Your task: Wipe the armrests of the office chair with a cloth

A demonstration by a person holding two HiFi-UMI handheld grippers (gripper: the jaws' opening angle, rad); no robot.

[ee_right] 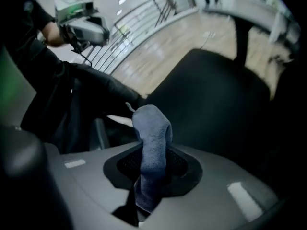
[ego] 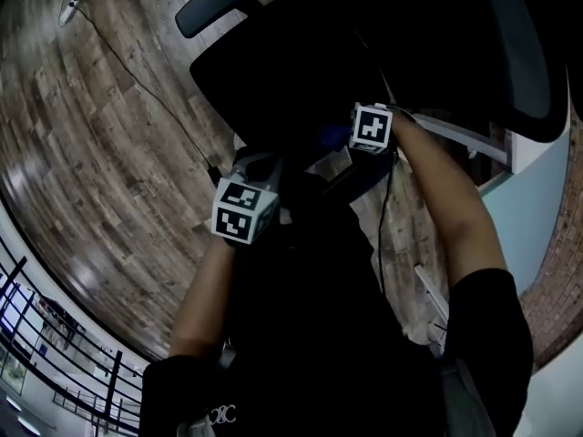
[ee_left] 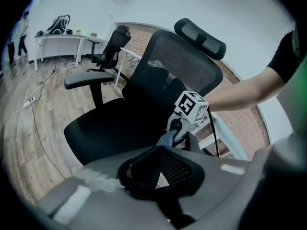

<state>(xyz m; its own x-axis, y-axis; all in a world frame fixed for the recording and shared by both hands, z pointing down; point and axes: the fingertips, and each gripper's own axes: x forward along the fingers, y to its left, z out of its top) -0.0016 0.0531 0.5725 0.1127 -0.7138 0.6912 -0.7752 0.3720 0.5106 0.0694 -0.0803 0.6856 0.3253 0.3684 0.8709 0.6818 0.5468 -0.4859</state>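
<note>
Right gripper (ee_right: 153,169) clamps a blue terry cloth (ee_right: 152,131) between its fingers. The fabric stands up past the fingertips in a rounded fold, with the padded seat of a black mesh-backed office chair (ee_left: 115,128) just beyond and to the right of them.

Left gripper (ee_left: 162,166) holds nothing. Its fingers are drawn together, with only a small chink of light showing between the pads. Directly ahead of those fingertips hangs the right gripper with the cloth, over the near edge of the seat.

The chair's flat black armrest (ee_left: 88,78) lies beyond the left fingers and off to their left, across the seat and well apart from the cloth. A pale wood-plank floor (ego: 91,153) spreads beneath. A long white table (ee_left: 62,36) stands far beyond the fingers, against the back wall.
</note>
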